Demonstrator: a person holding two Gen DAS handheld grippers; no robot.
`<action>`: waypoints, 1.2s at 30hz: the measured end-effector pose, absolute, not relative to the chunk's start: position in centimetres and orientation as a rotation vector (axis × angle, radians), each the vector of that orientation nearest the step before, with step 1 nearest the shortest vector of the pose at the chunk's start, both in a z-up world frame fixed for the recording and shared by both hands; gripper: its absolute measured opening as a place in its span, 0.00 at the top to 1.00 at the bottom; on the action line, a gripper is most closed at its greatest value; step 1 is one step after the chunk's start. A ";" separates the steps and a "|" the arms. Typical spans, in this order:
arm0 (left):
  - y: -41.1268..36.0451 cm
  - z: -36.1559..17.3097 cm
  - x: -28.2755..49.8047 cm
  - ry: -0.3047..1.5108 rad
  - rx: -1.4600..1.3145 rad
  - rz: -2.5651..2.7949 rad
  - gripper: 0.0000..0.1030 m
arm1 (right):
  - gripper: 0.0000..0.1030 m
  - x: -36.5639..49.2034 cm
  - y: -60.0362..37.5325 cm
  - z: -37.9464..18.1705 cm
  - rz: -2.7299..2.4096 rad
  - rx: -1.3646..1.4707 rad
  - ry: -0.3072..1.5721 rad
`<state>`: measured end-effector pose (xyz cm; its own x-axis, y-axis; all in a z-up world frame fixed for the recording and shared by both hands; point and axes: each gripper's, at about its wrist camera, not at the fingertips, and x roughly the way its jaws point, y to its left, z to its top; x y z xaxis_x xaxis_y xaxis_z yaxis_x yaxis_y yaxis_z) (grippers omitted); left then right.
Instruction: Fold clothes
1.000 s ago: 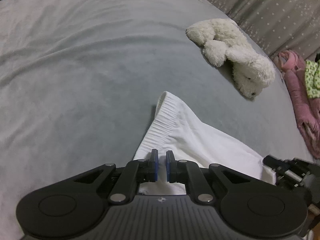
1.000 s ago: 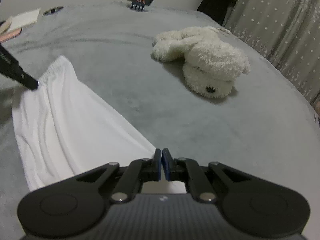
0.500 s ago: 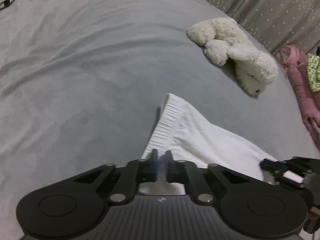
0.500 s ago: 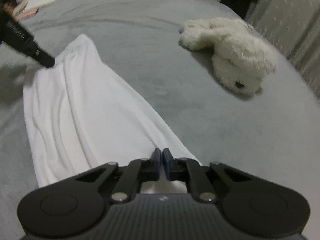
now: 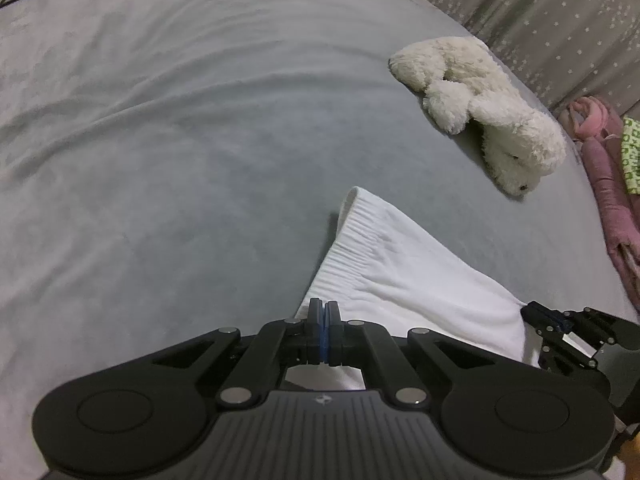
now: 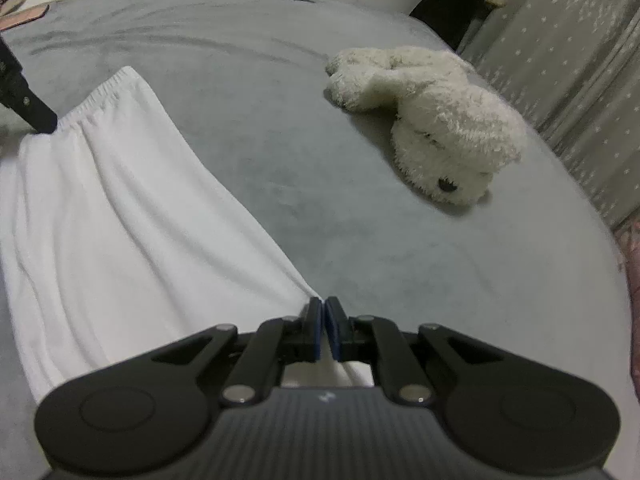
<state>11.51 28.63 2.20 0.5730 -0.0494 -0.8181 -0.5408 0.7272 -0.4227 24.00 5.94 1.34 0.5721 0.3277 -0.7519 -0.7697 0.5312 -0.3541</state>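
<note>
Grey bedspread [image 5: 200, 160], star-dotted curtain [image 6: 568, 52], dim light

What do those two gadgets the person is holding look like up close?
Both match: the left gripper and right gripper are matte black, with a ribbed body, two round discs, silver pivot pins, a small pale logo, and blue pads lining narrow fingers. No cables or sleeves show.

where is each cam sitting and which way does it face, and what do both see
Left wrist: sits on the left tongs, looking down along the shut fingers at the elastic waistband end of the white garment on the grey bed; the right tongs show at the lower right.
Right wrist: sits on the right tongs, shut at the garment's opposite end, looking up its length; a left finger enters at the waistband.
Shared: the garment, the bed, the white plush toy, the starred curtain.
</note>
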 end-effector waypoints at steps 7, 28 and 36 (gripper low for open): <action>32.3 3.0 9.8 0.860 -0.896 0.319 0.99 | 0.81 22.0 4.4 4.5 0.679 -0.603 0.602; 28.7 2.7 10.7 0.884 -0.840 0.261 0.81 | 0.62 11.0 -8.0 3.8 0.646 -0.269 0.772; 28.2 2.4 11.0 0.904 -0.814 0.257 0.81 | 0.56 13.5 -3.9 2.4 0.714 -0.404 0.835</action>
<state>11.03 28.24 2.40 0.6122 -0.1273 -0.7804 -0.5186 0.6803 -0.5179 13.46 -3.88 2.36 0.4624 0.4117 -0.7853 -0.7122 0.7001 -0.0523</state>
